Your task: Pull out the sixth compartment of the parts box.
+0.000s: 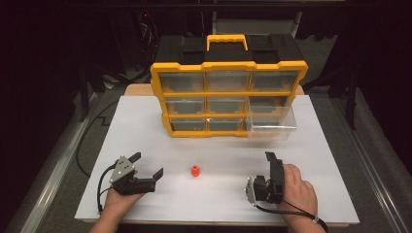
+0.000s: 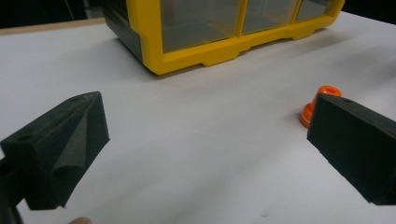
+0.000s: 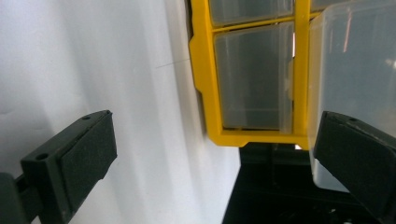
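Overhead framing takes in the whole yellow organizer (image 1: 228, 92) with its bottom-right clear drawer (image 1: 272, 127) pulled out, while the left gripper view brings the orange cone (image 2: 314, 106) close beside one jaw. Left gripper (image 1: 145, 167) and right gripper (image 1: 272, 162) both gape wide, empty, hands resting on the white table (image 1: 145, 126); the cone sits between them.

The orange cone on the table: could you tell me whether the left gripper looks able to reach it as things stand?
Probably yes: the left gripper is open, and bare table lies between it and the orange cone.
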`<state>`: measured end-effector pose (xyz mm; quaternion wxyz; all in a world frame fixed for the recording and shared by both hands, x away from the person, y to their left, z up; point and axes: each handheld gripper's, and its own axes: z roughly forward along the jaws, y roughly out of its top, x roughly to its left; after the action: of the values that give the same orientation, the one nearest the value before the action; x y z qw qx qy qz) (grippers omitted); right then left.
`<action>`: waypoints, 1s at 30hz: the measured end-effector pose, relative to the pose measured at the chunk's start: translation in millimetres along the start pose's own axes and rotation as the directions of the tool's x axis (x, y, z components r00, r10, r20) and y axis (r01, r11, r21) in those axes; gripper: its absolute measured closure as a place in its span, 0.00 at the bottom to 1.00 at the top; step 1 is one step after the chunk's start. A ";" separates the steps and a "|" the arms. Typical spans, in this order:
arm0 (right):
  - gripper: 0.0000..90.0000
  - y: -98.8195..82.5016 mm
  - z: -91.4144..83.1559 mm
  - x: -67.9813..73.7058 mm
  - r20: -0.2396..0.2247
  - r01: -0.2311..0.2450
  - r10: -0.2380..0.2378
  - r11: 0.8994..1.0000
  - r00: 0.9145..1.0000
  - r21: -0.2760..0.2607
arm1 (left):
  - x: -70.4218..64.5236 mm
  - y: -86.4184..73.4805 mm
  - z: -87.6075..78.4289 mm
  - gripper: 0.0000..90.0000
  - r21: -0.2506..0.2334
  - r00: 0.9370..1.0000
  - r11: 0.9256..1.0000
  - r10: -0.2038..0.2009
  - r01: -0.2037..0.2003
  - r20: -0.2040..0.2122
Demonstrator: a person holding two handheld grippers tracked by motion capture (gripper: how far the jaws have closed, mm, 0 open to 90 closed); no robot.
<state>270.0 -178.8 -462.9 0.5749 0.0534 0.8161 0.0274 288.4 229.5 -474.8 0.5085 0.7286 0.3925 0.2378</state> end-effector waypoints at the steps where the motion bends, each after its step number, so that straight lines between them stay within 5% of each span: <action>1: 0.00 -0.2 0.5 -0.7 -0.004 -0.005 0.005 1.000 1.000 -0.004 | 0.5 0.7 -0.4 0.00 -0.001 1.000 1.000 0.001 -0.001 -0.007; 6: 0.00 -3.3 1.3 -5.0 -0.032 -0.096 0.096 0.995 0.995 -0.006 | 1.0 0.1 0.8 0.00 0.023 1.000 1.000 -0.007 0.007 0.004; 11: 0.00 -6.3 3.2 -7.0 -0.074 -0.190 0.190 0.982 0.979 -0.002 | 0.5 -0.3 0.5 0.00 0.010 1.000 1.000 -0.016 0.016 0.004; 15: 0.00 -10.4 7.3 -9.9 -0.126 -0.279 0.276 0.960 0.953 -0.007 | 1.9 -1.0 -0.2 0.00 0.011 1.000 1.000 -0.021 0.021 -0.004; 19: 0.00 -14.7 10.9 -11.3 -0.174 -0.371 0.365 0.929 0.915 -0.002 | 3.1 -1.0 -1.5 0.00 0.013 1.000 1.000 -0.027 0.027 -0.004; 22: 0.00 -17.8 14.2 -12.6 -0.213 -0.434 0.425 0.901 0.880 0.005 | 3.3 -0.6 -1.3 0.00 0.009 1.000 1.000 -0.030 0.030 -0.002; 23: 0.00 -18.8 15.9 -12.5 -0.230 -0.471 0.458 0.882 0.858 0.003 | 3.0 0.1 -1.5 0.00 0.011 1.000 1.000 -0.027 0.027 -0.005; 25: 0.00 -21.3 17.8 -13.1 -0.251 -0.513 0.499 0.858 0.830 0.009 | 2.6 2.0 -1.4 0.00 0.014 1.000 1.000 -0.026 0.026 -0.002; 26: 0.00 -22.6 18.9 -13.4 -0.271 -0.550 0.532 0.835 0.802 0.012 | 2.6 2.7 -1.3 0.00 0.018 1.000 0.999 -0.027 0.027 0.001; 27: 0.00 -23.9 19.8 -14.1 -0.281 -0.562 0.544 0.827 0.791 0.016 | 2.6 4.2 -0.8 0.00 0.033 1.000 0.999 -0.026 0.025 0.008; 28: 0.00 -25.0 21.4 -13.3 -0.296 -0.604 0.581 0.797 0.758 0.019 | 2.5 5.3 -0.6 0.00 0.042 1.000 0.999 -0.020 0.020 0.004; 30: 0.00 -27.5 23.2 -13.7 -0.326 -0.654 0.626 0.756 0.708 0.032 | 2.2 6.5 -0.8 0.00 0.036 1.000 0.999 -0.023 0.023 -0.003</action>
<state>294.8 -208.1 -460.9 0.3924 0.3029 0.8260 0.2682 291.3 230.6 -468.5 0.4974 0.7328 0.4057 0.2259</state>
